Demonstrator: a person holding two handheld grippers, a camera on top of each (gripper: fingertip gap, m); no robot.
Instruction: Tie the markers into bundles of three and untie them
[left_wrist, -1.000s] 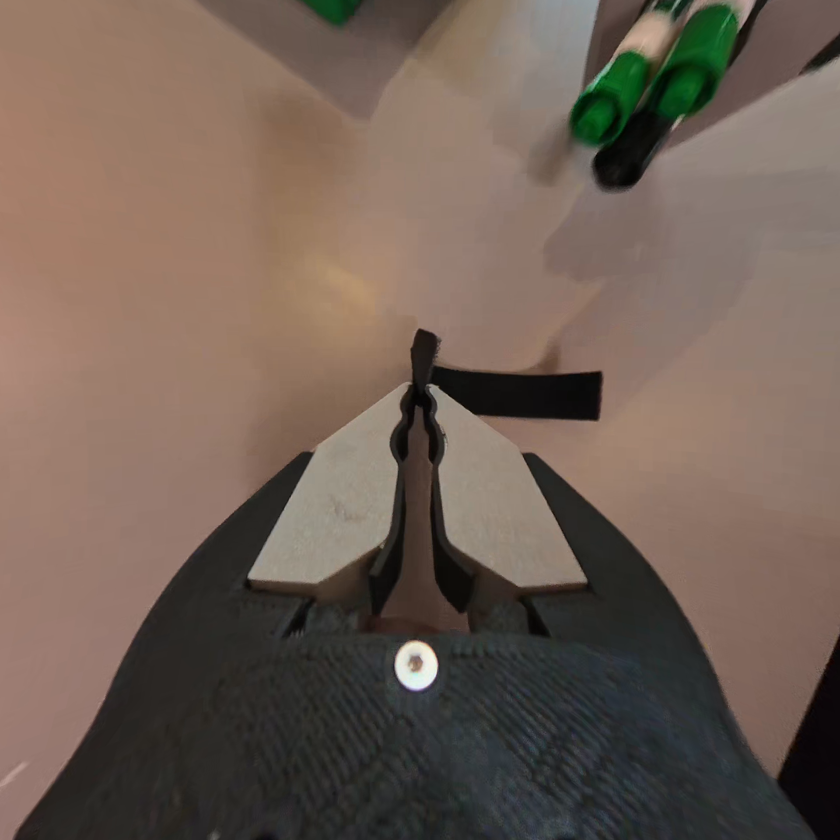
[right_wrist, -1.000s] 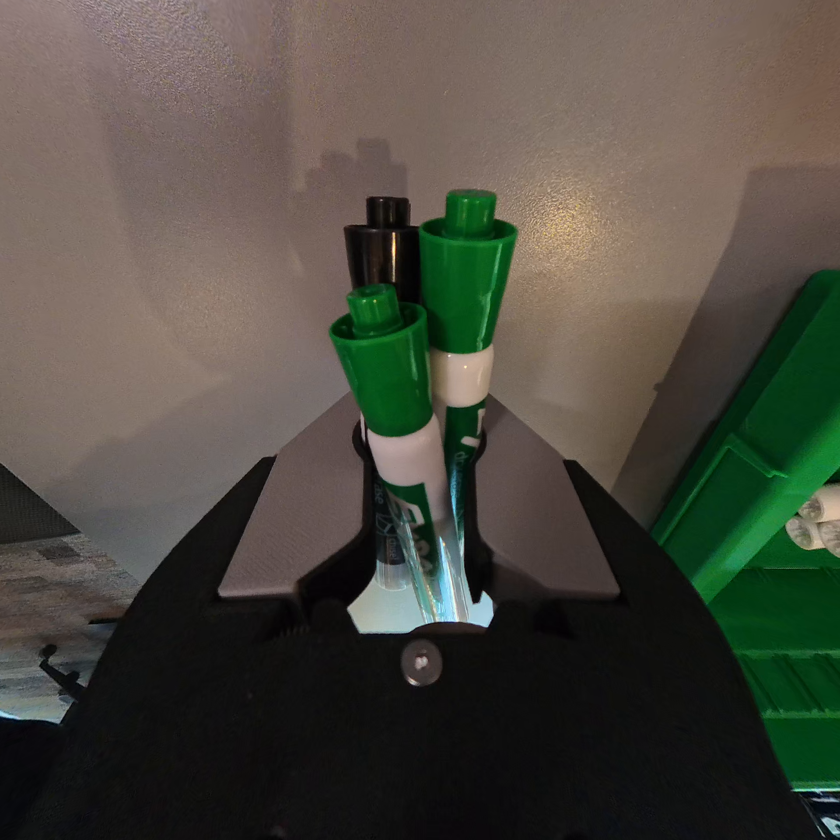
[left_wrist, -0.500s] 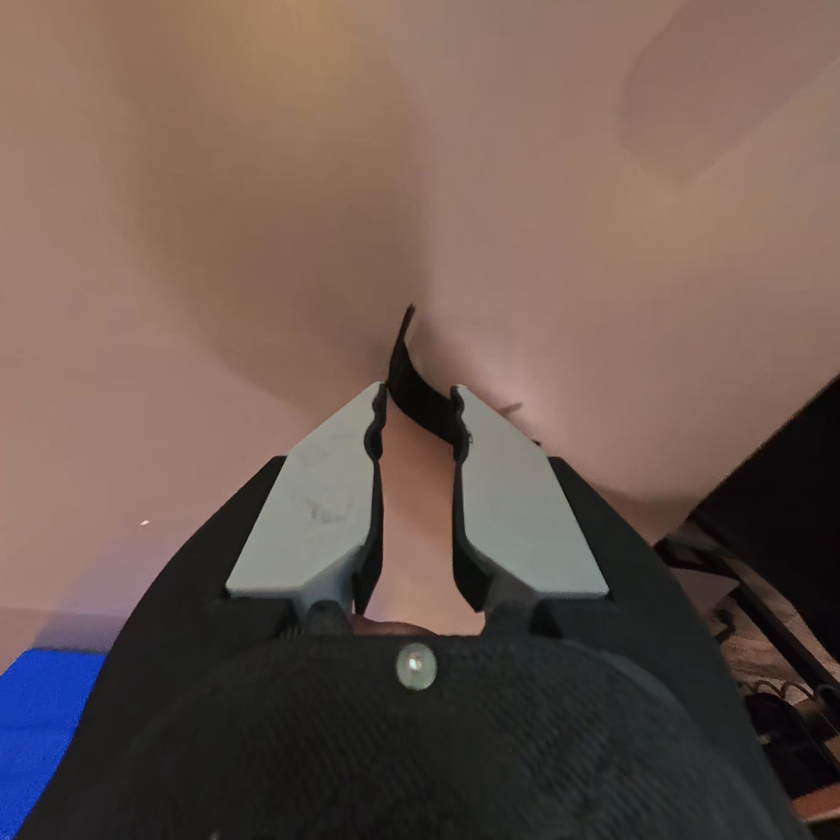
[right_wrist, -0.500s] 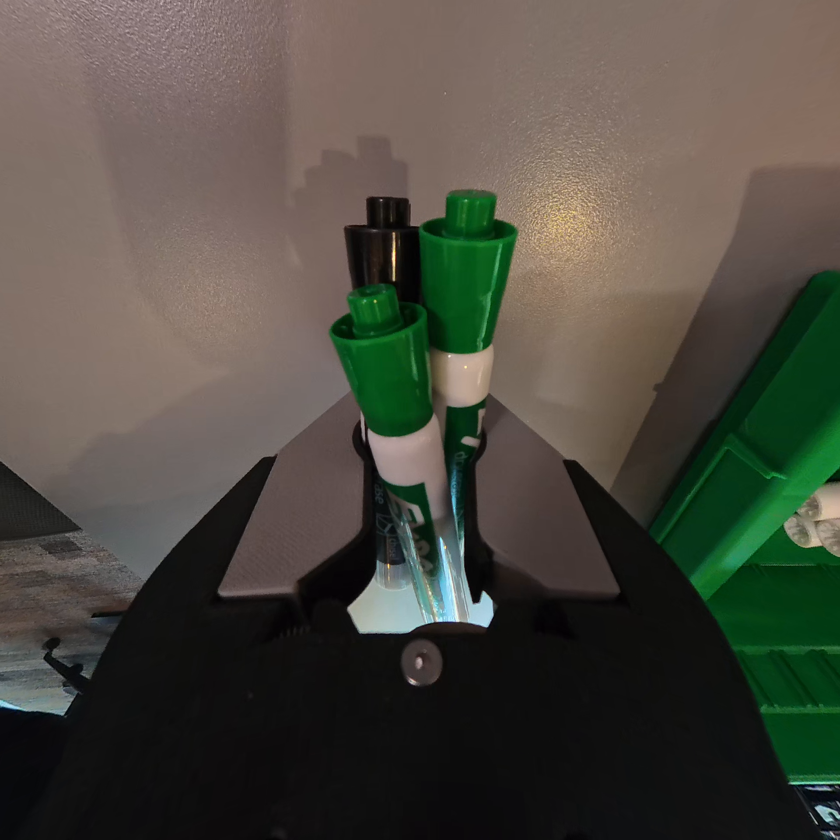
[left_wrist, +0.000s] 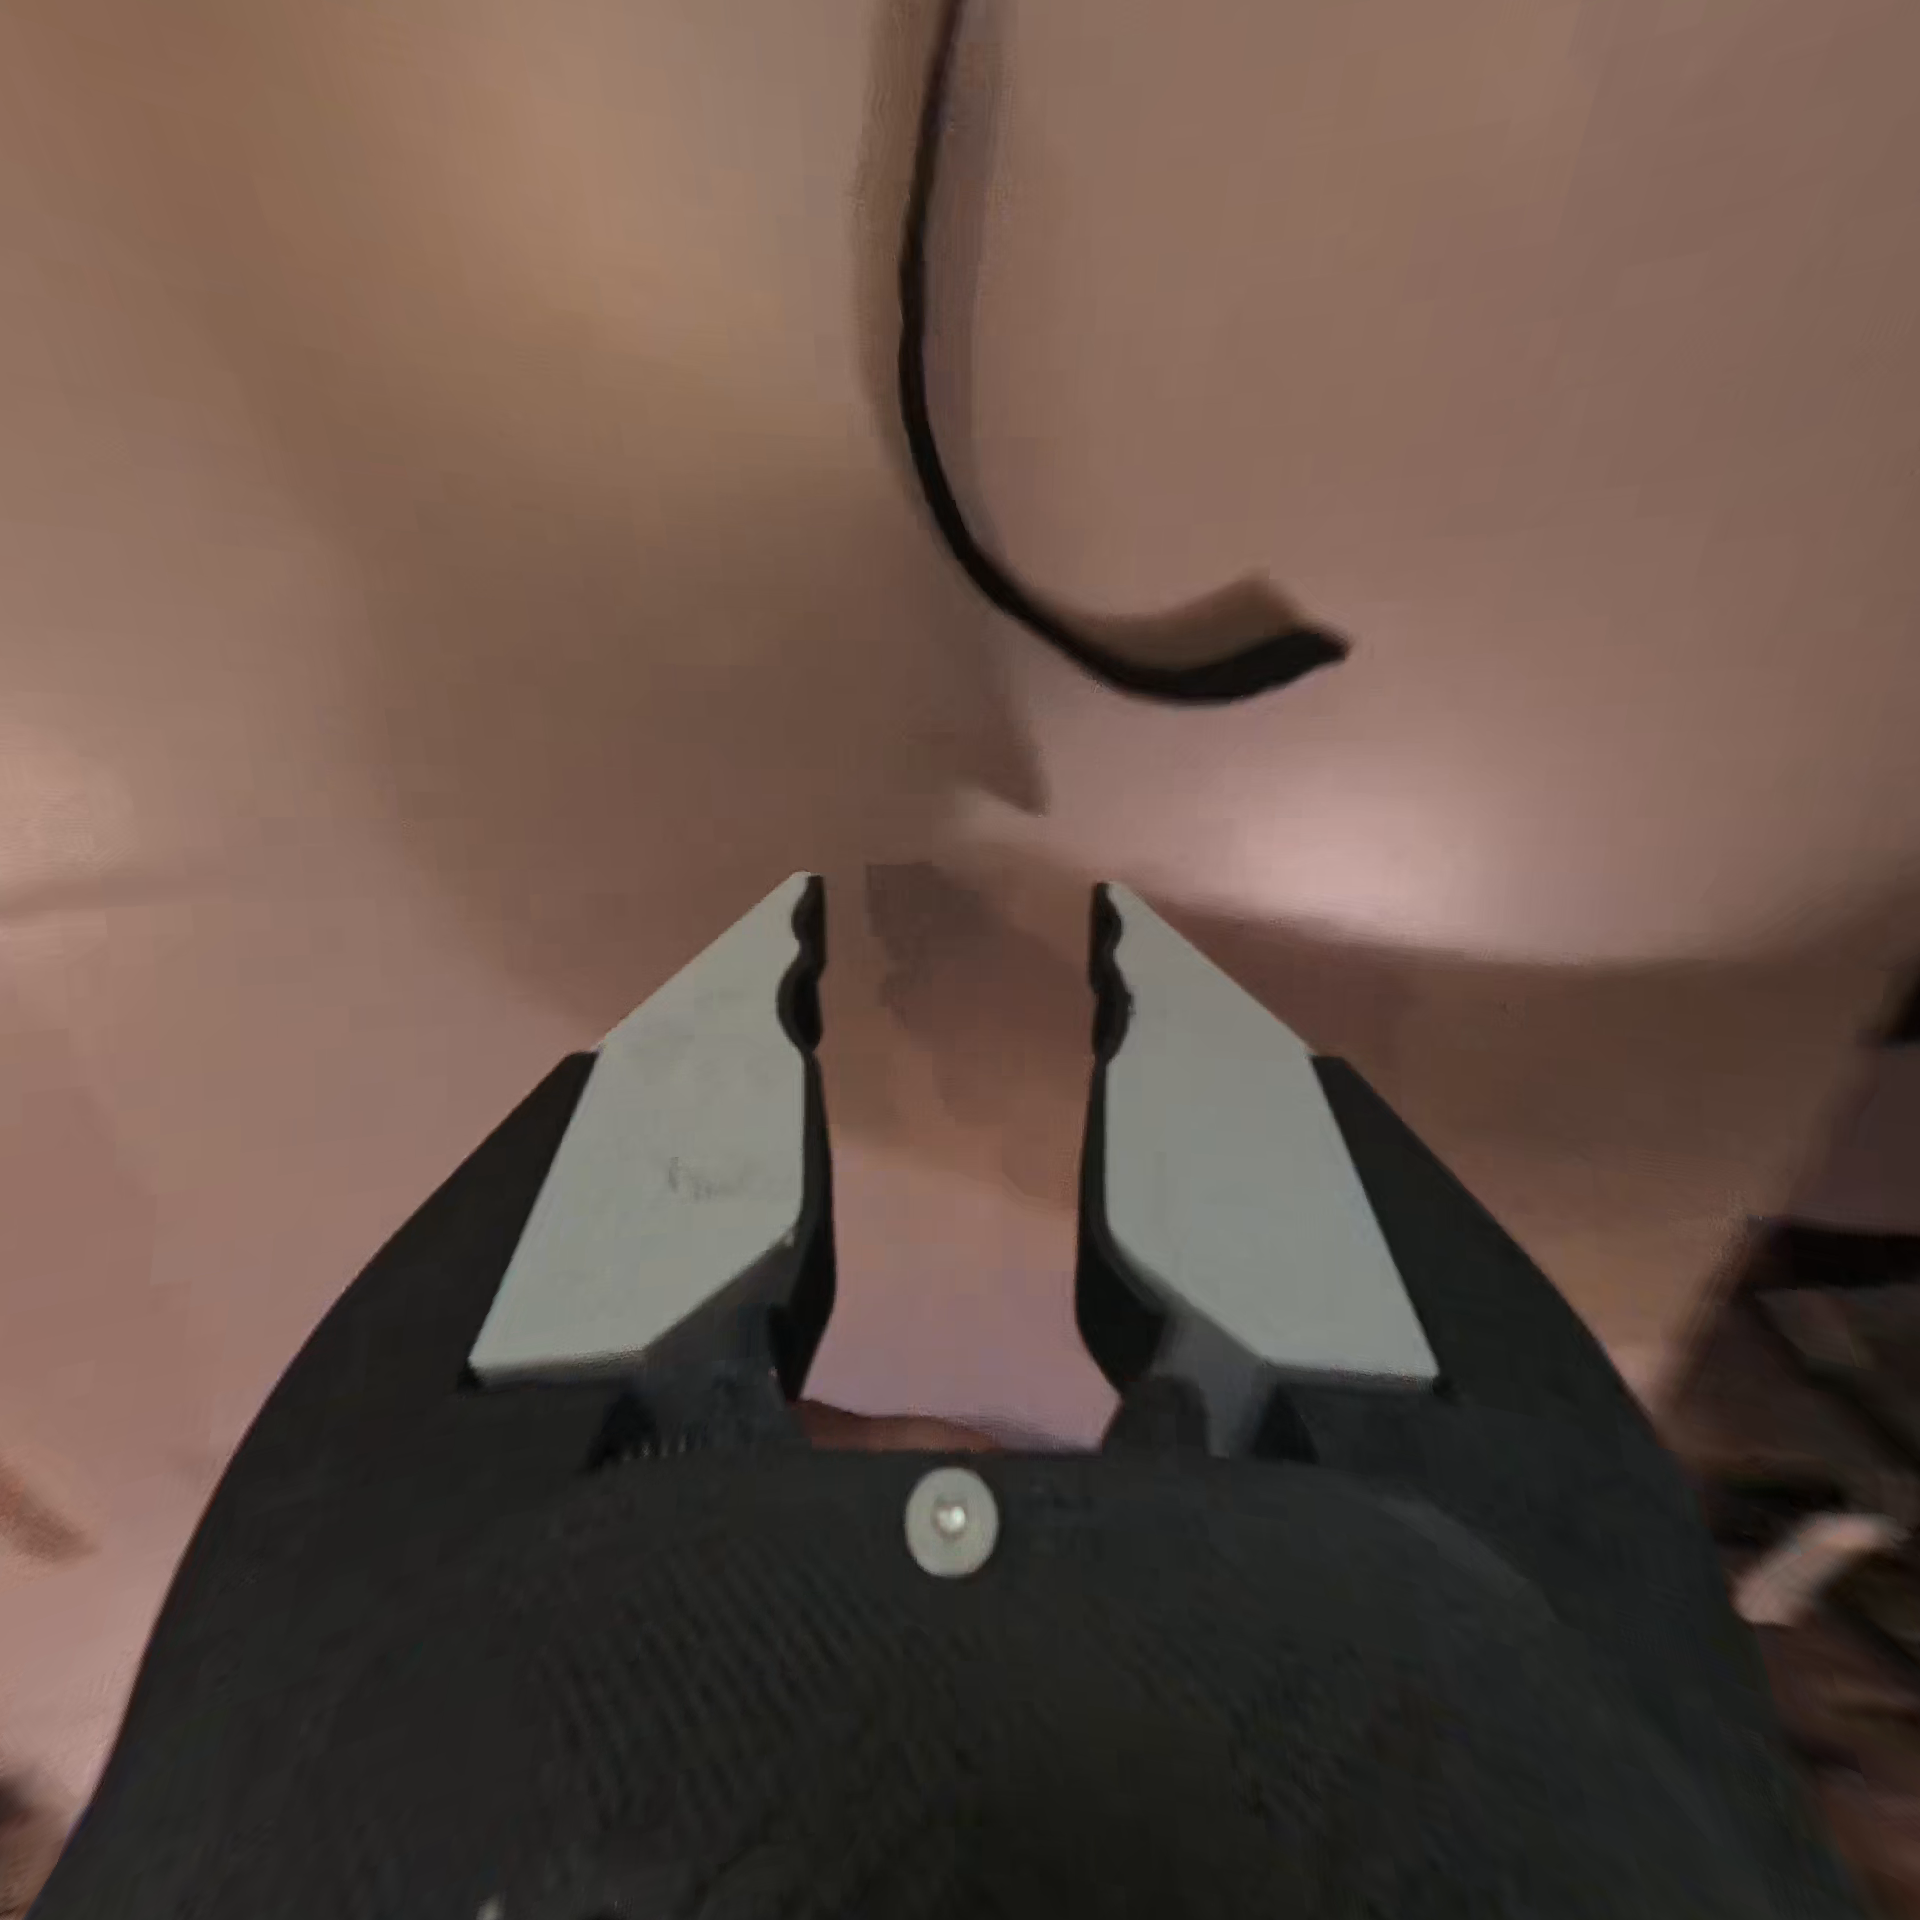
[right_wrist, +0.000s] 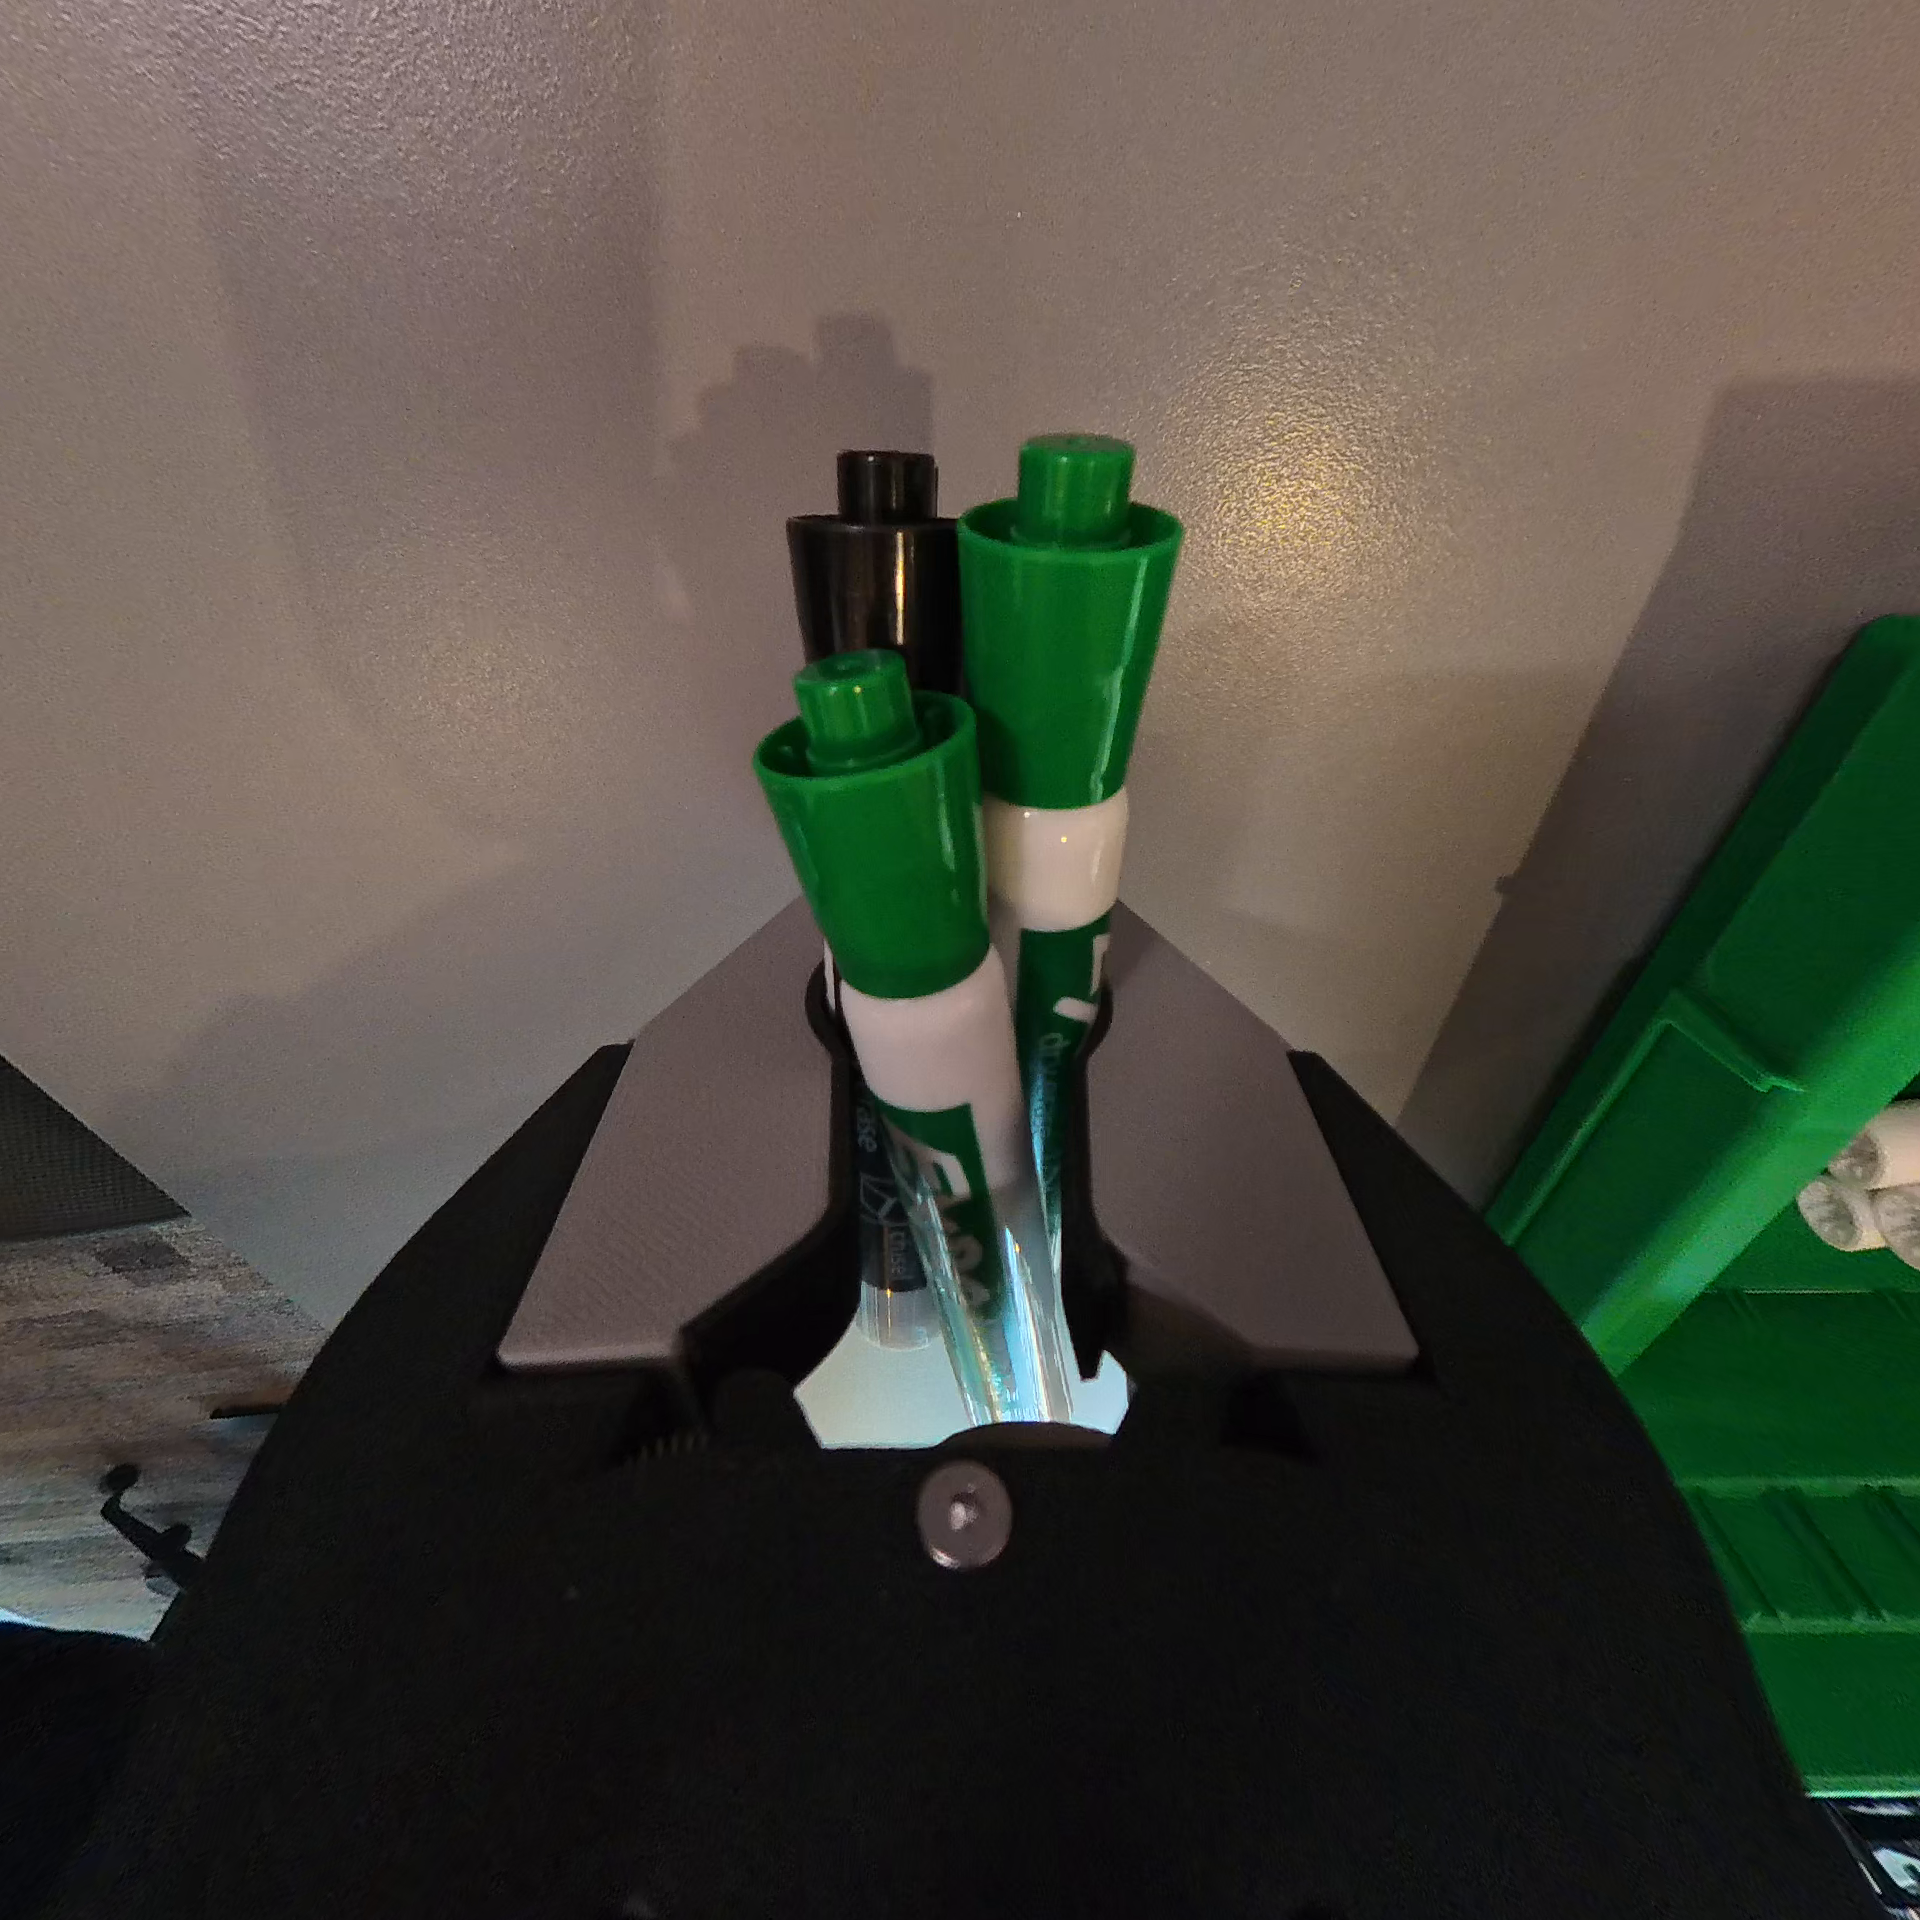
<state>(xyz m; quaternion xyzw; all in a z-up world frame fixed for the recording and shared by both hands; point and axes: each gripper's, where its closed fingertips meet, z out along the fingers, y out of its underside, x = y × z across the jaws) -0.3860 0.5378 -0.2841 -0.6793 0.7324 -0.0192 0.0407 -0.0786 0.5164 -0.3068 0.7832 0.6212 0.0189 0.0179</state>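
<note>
- My left gripper (left_wrist: 956, 904) is spread wide with nothing between its pads.
- A black strap (left_wrist: 935, 416) lies curled on the pale table (left_wrist: 416, 520), ahead of my left fingertips and apart from them.
- My right gripper (right_wrist: 961, 997) clamps three markers (right_wrist: 935, 862), two green-capped and one black, caps pointing away.
- A green bin (right_wrist: 1714, 1039) stands at the right, white marker ends (right_wrist: 1870, 1195) showing inside.

The left gripper (left_wrist: 957, 899), pinched shut on the black strap (left_wrist: 920, 395) a second ago, now stands with its jaws wide apart and nothing between them. The strap is free of the fingertips and lies curled on the pale table (left_wrist: 416, 520) toward twelve to one o'clock of them. The marker bundle is gone from its view.
</note>
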